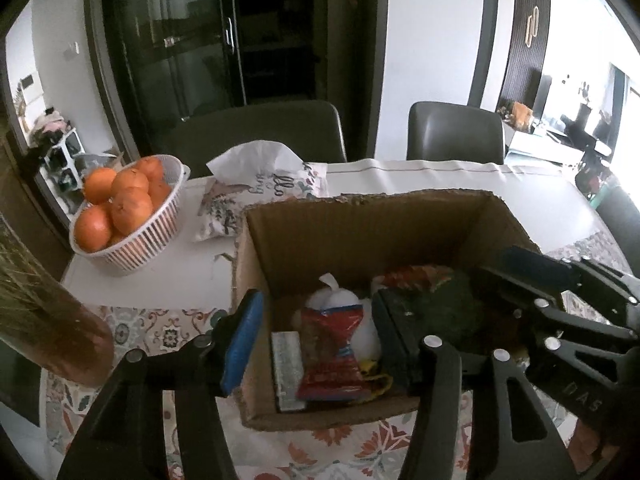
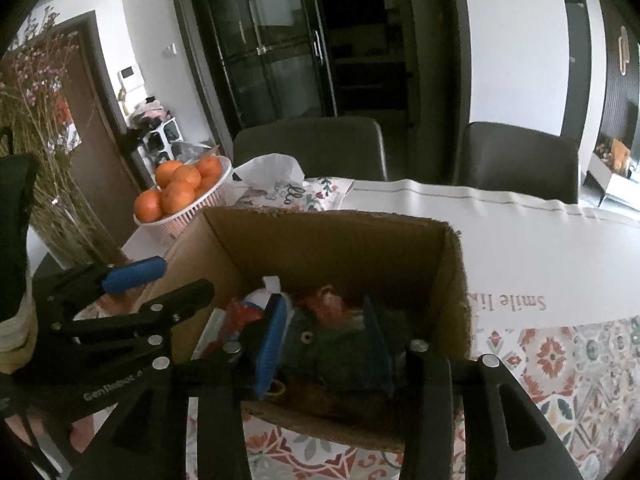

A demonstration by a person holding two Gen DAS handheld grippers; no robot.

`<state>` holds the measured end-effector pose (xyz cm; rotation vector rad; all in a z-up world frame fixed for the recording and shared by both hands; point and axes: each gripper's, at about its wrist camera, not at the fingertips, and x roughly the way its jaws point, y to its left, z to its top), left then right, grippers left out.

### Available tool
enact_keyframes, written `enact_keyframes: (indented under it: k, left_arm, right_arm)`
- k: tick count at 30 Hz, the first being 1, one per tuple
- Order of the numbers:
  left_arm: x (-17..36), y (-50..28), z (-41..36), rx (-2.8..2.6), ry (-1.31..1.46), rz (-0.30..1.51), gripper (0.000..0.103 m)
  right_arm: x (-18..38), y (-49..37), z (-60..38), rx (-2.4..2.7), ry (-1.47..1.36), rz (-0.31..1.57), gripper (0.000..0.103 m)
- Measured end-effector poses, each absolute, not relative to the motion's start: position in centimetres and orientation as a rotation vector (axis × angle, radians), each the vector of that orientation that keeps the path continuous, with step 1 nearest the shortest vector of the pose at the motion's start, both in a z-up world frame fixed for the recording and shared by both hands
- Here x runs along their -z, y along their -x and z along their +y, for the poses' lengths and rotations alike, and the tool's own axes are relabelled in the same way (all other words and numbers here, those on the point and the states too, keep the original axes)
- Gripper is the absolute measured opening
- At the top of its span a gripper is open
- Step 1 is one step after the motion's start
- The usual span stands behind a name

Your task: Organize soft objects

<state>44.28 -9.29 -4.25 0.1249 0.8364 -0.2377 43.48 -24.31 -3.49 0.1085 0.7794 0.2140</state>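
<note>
Both grippers over the box [image 1: 360,232]. Left gripper [image 1: 316,336] part open, straddling box wall at 9 o'clock, empty. Right gripper [image 2: 326,344] part open around green plush [image 2: 344,356], pads look off it. Risk: withdrawing jaws snag plush or tip box.

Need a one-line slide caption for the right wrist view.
Right gripper open around a dark green soft item inside the cardboard box, left gripper alongside.

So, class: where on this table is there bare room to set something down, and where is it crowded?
Free: the white tabletop right of the cardboard box, before the two chairs. Crowded: the box's inside, and the left side with the orange basket, tissue pack and dried-flower vase.
</note>
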Motion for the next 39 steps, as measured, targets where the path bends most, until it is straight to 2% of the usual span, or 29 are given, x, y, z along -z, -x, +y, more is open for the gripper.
enact_keyframes:
  k: [5, 7, 14, 18, 33, 35, 39]
  left_arm:
    - [3.2, -42.6, -8.8, 0.218, -0.125, 0.824, 0.057]
    - [2.6, -41.7, -8.5, 0.211, -0.119, 0.815, 0.058]
    - [-0.2, -36.6, -7.3, 0.190, -0.099, 0.749, 0.064]
    - [-1.4, -33.4, -6.6, 0.179, -0.101, 0.717, 0.066]
    - [-3.5, -22.0, -4.7, 0.160, -0.116, 0.631, 0.074]
    - [-3.7, -20.5, -4.4, 0.155, -0.121, 0.618, 0.077]
    - [-3.7, -18.1, -3.9, 0.155, -0.119, 0.612, 0.077]
  right_arm:
    - [2.4, -42.2, -24.5, -0.178, -0.100, 0.761, 0.042]
    - [2.0, -41.6, -24.6, -0.168, -0.101, 0.755, 0.046]
    - [-0.3, -37.2, -24.3, -0.151, -0.116, 0.716, 0.049]
    - [-1.6, -34.3, -23.9, -0.138, -0.111, 0.686, 0.056]
    - [-4.6, -22.9, -22.6, -0.098, -0.075, 0.627, 0.056]
    - [-4.6, -21.7, -22.4, -0.098, -0.073, 0.626, 0.057]
    - [-4.8, -19.1, -22.0, -0.085, -0.065, 0.612, 0.061]
